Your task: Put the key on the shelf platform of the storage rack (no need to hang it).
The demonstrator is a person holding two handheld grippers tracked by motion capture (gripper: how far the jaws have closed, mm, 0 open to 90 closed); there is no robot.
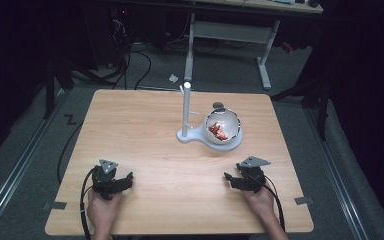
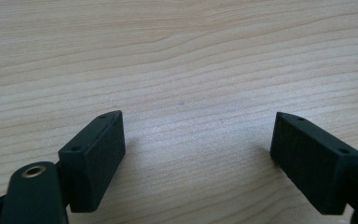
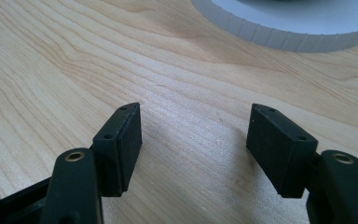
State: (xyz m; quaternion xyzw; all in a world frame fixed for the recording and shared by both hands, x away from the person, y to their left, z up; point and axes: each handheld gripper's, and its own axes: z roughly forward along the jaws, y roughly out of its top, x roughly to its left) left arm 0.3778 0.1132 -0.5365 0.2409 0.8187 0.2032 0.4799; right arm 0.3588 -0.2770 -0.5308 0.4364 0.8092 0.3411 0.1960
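High view first: we see a wooden table [image 1: 145,130] with both of the person's hands coming in from the near edge, each wrapped around a black gripper. The left hand [image 1: 101,209] sits near the table's front left corner, its forearm running straight back off the edge, and the left gripper [image 1: 128,180] lies low over the wood with its tips angled toward the middle of the table. The right hand [image 1: 260,200] mirrors it near the front right, and the right gripper [image 1: 228,179] points inward and slightly away from the person. The two grippers are well apart from each other, and a dark cable trails from each back over the table edge.

Beyond the right gripper stands a white stand [image 1: 200,136] with an upright post, and on its round base rests a shiny round bowl [image 1: 223,127] with something red inside; what that red thing is we cannot tell. The bowl lies toward the far right of the table centre, apart from both grippers and nearer the right one.

From the left gripper view we find its jaws spread wide over bare wood, nothing between them. From the right gripper view we find its jaws also spread, with only wood grain in the gap, and the ribbed white rim of the stand's base [image 3: 279,28] lies ahead of them, not touching.
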